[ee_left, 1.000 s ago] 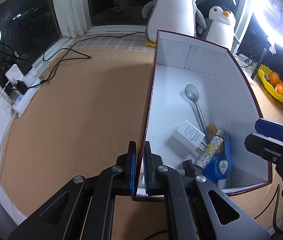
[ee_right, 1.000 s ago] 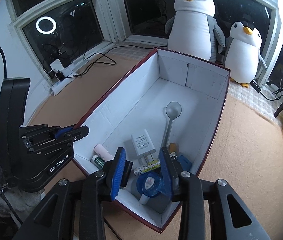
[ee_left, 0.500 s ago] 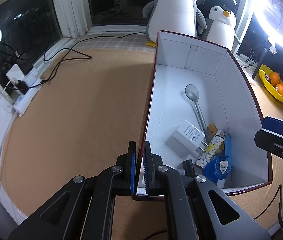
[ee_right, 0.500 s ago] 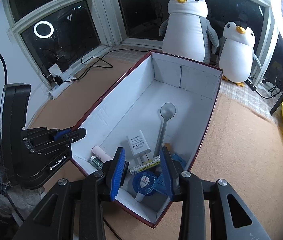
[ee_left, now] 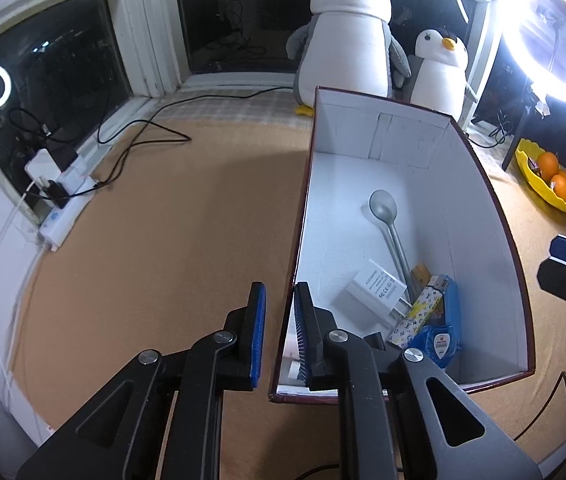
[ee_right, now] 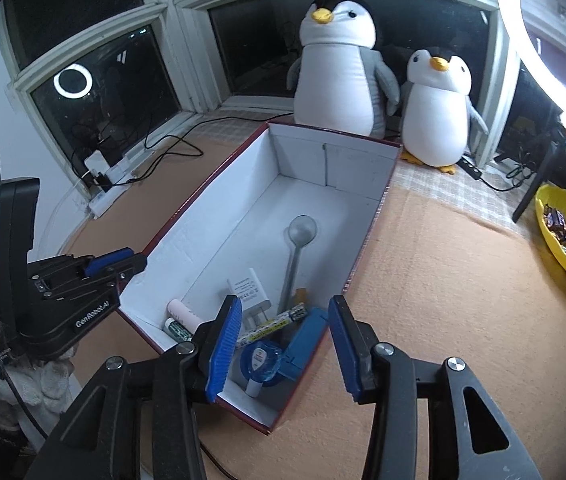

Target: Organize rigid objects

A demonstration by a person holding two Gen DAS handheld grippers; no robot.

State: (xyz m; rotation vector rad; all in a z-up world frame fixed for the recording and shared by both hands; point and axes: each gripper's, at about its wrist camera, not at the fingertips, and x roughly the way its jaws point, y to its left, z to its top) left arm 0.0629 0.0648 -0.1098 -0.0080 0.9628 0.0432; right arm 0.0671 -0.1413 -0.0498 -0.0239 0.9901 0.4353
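Left wrist: fingers (ee_left: 259,312) straddle box (ee_left: 301,216) wall (slightly parted, not clamping).

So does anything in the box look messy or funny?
A bit messy. The spoon, white charger and blue tape dispenser are heaped at one end of the box, overlapping; the far end is bare. Nothing looks broken or spilled.

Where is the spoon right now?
The spoon lies on the floor of the box, bowl toward the far end; its handle runs down to the white charger and the heap at the near end.
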